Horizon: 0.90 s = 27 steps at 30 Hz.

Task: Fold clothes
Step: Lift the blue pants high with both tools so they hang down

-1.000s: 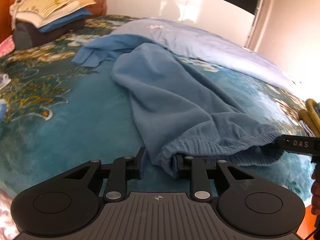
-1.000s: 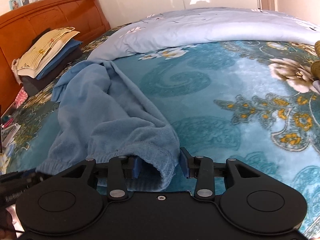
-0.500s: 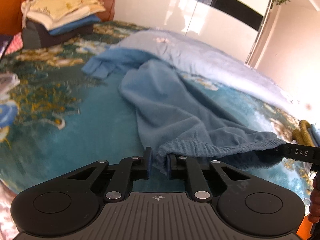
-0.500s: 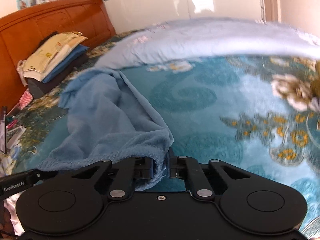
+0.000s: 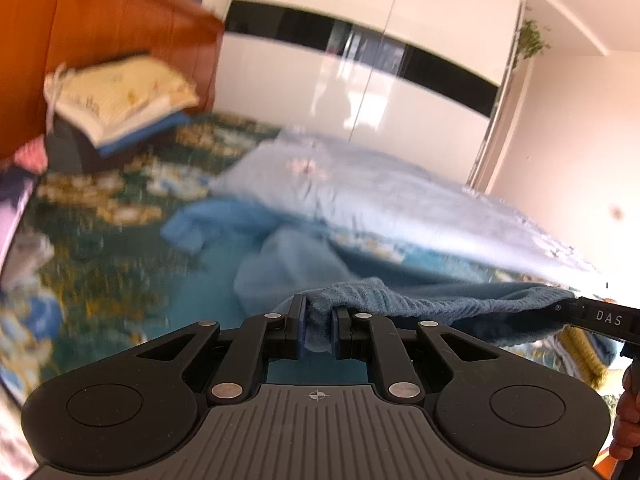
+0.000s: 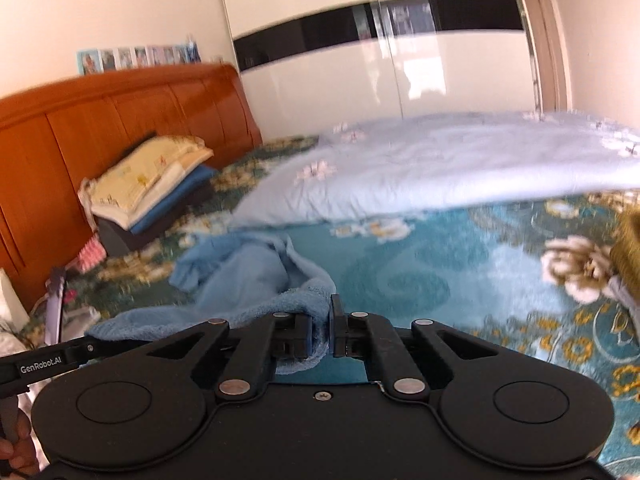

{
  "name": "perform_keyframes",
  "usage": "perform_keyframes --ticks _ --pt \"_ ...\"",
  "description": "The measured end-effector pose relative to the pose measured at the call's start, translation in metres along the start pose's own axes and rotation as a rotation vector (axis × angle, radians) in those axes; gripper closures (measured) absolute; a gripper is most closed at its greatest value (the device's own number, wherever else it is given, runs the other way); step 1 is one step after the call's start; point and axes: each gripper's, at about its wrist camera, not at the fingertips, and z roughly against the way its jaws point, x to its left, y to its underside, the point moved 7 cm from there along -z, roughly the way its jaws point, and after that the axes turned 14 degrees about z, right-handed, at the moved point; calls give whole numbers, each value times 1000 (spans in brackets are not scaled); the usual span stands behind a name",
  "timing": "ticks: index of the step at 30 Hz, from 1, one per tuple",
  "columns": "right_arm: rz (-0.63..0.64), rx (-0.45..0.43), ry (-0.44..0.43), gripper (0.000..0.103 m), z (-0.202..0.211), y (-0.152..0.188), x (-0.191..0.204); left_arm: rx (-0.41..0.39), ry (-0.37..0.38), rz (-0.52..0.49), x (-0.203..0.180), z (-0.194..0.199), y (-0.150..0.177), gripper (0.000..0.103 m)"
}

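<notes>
A blue fleece garment (image 5: 288, 264) lies on the teal flowered bedspread, its ribbed waistband lifted and stretched between my two grippers. My left gripper (image 5: 319, 328) is shut on the left end of the waistband (image 5: 400, 300). My right gripper (image 6: 320, 332) is shut on the other end of the same garment (image 6: 248, 272). The right gripper's tip shows at the right edge of the left wrist view (image 5: 600, 318), and the left gripper's tip at the left edge of the right wrist view (image 6: 44, 364). The rest of the garment trails down onto the bed.
A pile of folded clothes (image 6: 152, 184) sits by the orange wooden headboard (image 6: 100, 128). A pale blue quilt (image 6: 460, 160) lies across the far side of the bed. A white wardrobe (image 6: 380, 72) stands behind. Yellow-green fabric (image 6: 628, 252) lies at the right edge.
Both grippers closed on the waistband ends and rose, lifting the garment's upper edge off the bed. The views tilted up toward the wardrobe.
</notes>
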Motion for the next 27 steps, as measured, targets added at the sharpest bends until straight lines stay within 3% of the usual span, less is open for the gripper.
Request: perform_keyframes --ticks 18,27 --pt "21 -319 100 97 85 -100 -10 -258 156 -142 -83 58 -96 93" --pt "71 -477 140 97 138 -147 -11 -345 266 -167 -117 104 -132 93"
